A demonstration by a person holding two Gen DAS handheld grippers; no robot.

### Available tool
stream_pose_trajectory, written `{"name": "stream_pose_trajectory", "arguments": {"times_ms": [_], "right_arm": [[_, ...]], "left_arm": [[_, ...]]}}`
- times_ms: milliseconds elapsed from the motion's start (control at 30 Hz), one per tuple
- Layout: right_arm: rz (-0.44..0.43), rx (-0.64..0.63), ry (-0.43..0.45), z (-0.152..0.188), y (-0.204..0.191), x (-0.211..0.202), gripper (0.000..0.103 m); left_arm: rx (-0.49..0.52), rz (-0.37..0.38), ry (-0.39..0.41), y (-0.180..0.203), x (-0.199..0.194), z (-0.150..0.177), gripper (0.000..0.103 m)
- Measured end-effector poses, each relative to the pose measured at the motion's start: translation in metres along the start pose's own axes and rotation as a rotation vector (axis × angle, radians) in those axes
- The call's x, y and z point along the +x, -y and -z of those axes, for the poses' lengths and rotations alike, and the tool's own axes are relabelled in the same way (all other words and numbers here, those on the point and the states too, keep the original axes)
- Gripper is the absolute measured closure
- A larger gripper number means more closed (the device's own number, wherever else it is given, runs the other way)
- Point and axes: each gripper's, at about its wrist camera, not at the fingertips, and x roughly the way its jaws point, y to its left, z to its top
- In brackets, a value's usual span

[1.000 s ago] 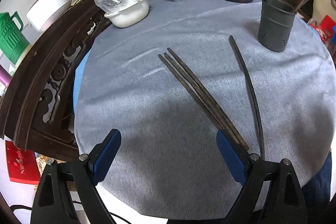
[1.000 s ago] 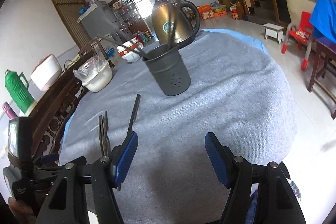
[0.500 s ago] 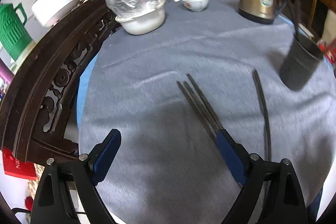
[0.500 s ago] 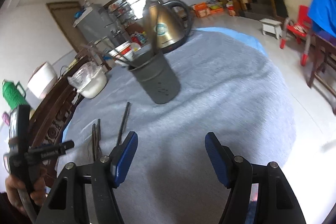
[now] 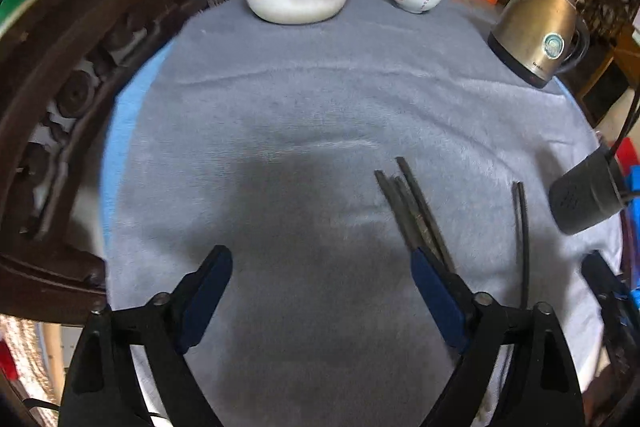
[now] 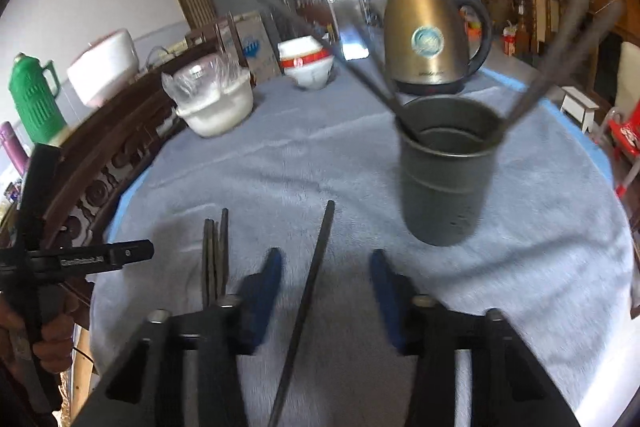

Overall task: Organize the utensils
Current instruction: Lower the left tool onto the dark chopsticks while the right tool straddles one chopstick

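Table: grey cloth (image 6: 280,163).
Change: my right claw (image 6: 326,291) now straddles the lone chopstick (image 6: 316,267) — jaws narrower, unclosed.
Left claw (image 5: 320,291): wide, idle.

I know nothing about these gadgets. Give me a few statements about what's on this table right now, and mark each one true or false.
1. Some chopsticks already stand in the holder. True.
2. The right gripper is clamped on a chopstick. False: its jaws are open, and the single chopstick lies on the cloth between them.
3. A bundle of chopsticks lies on the cloth. True.
4. The kettle lies on its side. False: it stands upright behind the holder.
5. The left gripper carries a bowl. False: it is open and holds nothing.
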Motion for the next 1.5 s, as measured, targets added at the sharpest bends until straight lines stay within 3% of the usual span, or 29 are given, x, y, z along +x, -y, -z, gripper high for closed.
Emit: {"name": "stream_pose_trajectory", "arguments": {"times_ms": [167, 233, 533, 733, 1133, 1200, 1267, 1500], "right_arm": [[0.036, 0.004, -0.055, -0.011, -0.002, 0.038, 0.068], [0.049, 0.007, -0.071, -0.013, -0.002, 0.048, 0.069], [0.092, 0.032, -0.161, -0.024, -0.008, 0.09, 0.07], [0.123, 0.043, -0.203, -0.025, -0.007, 0.099, 0.092], [0.089, 0.093, -0.238, -0.015, 0.01, 0.086, 0.094], [0.082, 0.1, -0.244, -0.012, 0.012, 0.083, 0.094], [0.074, 0.107, -0.248, -0.009, 0.014, 0.081, 0.094], [0.06, 0.13, -0.246, -0.003, 0.018, 0.076, 0.094]], "left_arm": [[0.004, 0.08, -0.048, 0.006, 0.019, -0.008, 0.045], [0.004, 0.101, -0.067, 0.008, 0.027, -0.01, 0.048], [-0.013, 0.139, -0.123, 0.007, 0.047, -0.019, 0.049], [-0.02, 0.123, -0.147, 0.012, 0.058, -0.031, 0.049], [-0.019, 0.064, -0.178, 0.024, 0.076, -0.051, 0.054], [-0.001, 0.049, -0.177, 0.03, 0.079, -0.054, 0.055], [0.019, 0.04, -0.175, 0.037, 0.082, -0.058, 0.064], [0.125, 0.067, -0.174, 0.083, 0.088, -0.061, 0.068]]}}
